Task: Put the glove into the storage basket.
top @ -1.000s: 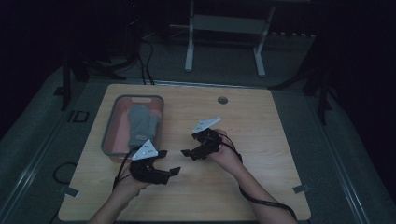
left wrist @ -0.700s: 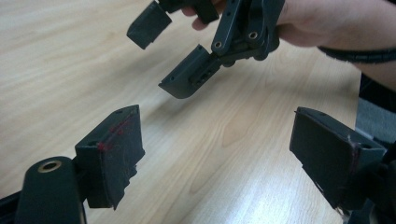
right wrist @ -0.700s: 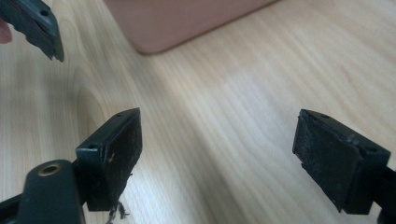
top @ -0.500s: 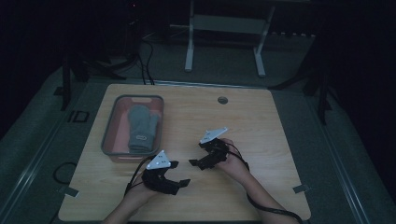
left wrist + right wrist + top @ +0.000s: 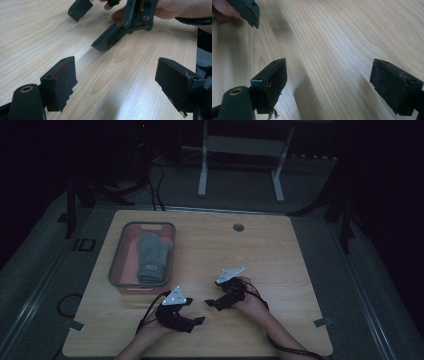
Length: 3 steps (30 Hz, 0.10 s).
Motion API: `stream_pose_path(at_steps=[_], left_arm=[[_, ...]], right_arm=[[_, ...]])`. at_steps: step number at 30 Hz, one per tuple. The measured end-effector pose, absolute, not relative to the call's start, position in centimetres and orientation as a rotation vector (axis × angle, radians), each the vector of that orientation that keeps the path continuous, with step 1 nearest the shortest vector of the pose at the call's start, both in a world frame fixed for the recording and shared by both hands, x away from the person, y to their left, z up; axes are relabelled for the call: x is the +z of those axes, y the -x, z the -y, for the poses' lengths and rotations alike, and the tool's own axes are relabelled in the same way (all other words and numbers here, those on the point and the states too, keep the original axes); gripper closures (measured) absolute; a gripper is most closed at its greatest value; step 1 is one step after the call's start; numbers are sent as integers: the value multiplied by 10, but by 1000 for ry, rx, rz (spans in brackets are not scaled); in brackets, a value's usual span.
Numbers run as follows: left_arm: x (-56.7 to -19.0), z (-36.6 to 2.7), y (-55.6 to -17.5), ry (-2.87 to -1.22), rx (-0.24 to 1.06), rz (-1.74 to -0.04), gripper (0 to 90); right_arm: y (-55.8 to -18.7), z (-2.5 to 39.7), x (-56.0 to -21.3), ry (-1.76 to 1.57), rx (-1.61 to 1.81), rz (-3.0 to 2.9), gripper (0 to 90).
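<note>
Knitted, seemingly wool mitten (image 5: 149, 256) fills rounded tray (image 5: 116, 270).

My high view looks forward and down over the whole table (image 5: 280, 250). Each gripper view sits low, close above the wood, looking along its own jaws. My left gripper view also catches the right gripper (image 5: 100, 25) opposite.

A dim lab: bare wooden table (image 5: 280, 250), cables, metal stand (image 5: 240, 150).
</note>
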<state>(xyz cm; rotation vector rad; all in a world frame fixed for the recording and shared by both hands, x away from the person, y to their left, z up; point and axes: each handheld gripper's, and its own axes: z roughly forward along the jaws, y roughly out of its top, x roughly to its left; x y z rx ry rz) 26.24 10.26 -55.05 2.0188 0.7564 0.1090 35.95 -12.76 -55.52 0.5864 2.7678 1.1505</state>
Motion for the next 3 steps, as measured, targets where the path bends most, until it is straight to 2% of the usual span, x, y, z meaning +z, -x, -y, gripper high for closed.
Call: stream_pose_path(at_steps=[3], left_arm=[[-551,-103,-263,-2022,108,-753,177]], right_arm=[[-360,128,-555,-585,1163,-2759,143]])
